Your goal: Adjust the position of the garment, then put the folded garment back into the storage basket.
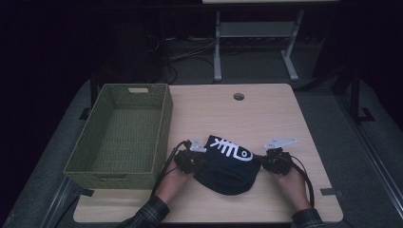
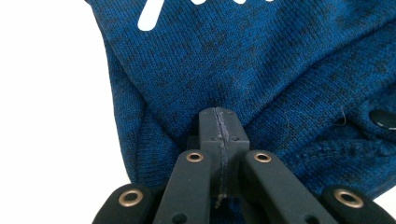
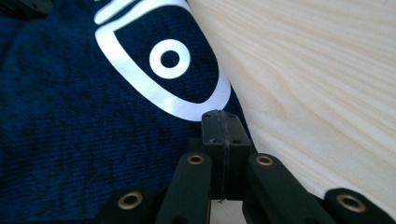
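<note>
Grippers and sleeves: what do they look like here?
The left gripper and the right gripper are black, each topped by a grey three-cornered plate and trailing a black cable. Their fingers are matte black blocks on linkage bars with brass-coloured rivets. The person wears dark plaid sleeves.

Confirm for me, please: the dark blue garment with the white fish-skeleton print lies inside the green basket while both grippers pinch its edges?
Not quite: the garment lies on the table, right of the green basket, as the high view shows. Left gripper and right gripper do pinch its edges.

Dark blue knit cloth [image 1: 227,171] with white fish-skeleton print; olive-green woven basket [image 1: 119,133]; pale wood-grain table [image 1: 247,111]; black grippers [image 1: 190,161]; plaid sleeves [image 1: 151,211].
</note>
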Motion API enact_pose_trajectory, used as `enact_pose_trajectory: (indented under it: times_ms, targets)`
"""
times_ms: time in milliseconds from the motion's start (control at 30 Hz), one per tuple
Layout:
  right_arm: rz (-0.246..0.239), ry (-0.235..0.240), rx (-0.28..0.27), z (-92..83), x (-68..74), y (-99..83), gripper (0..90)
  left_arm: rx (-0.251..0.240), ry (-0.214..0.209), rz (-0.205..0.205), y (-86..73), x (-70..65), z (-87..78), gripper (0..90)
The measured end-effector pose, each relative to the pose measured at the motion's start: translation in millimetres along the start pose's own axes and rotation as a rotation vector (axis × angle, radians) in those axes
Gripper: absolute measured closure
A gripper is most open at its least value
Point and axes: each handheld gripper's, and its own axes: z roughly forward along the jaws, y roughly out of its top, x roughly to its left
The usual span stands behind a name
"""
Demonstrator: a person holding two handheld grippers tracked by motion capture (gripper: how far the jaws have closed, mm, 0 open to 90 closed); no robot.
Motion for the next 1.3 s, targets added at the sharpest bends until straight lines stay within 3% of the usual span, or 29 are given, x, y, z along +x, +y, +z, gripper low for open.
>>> enact_pose_trajectory:
  times_ms: [67,233,433,633,800,933,1067,1300]
  targets:
    - [0.011,0.001,-0.019,-4.7,-0.2,-0.8,80.4,-0.017,-0.015,-0.021,-0.4,1.5,-3.0,88.7]
    - [0.036,-0.026,-0.06,-20.7,-2.7,-9.0,63.1,-0.071,-0.044,-0.07,1.9,2.6,-13.7,74.2]
    - [0.075,-0.059,-0.092,-37.3,-3.8,-28.9,38.1,-0.086,-0.028,-0.097,8.2,2.5,-17.5,51.4]
    - [0.08,-0.092,-0.059,-41.1,-0.9,-47.9,19.1,-0.089,-0.03,-0.094,19.4,6.7,-14.6,33.4]
    - [0.094,-0.118,-0.029,-36.2,-1.1,-60.3,12.9,-0.086,-0.022,-0.1,33.2,13.6,-7.5,21.5]
    - [0.091,-0.137,-0.035,-36.6,-1.0,-62.7,11.2,-0.084,0.01,-0.116,39.4,20.5,-1.7,18.5]
    - [0.062,-0.154,-0.015,-34.9,0.5,-62.0,8.7,-0.08,0.017,-0.141,37.9,27.7,5.1,16.6]
    - [0.06,-0.151,-0.012,-34.7,0.1,-61.7,8.4,-0.043,0.01,-0.158,27.8,31.0,17.7,14.5]
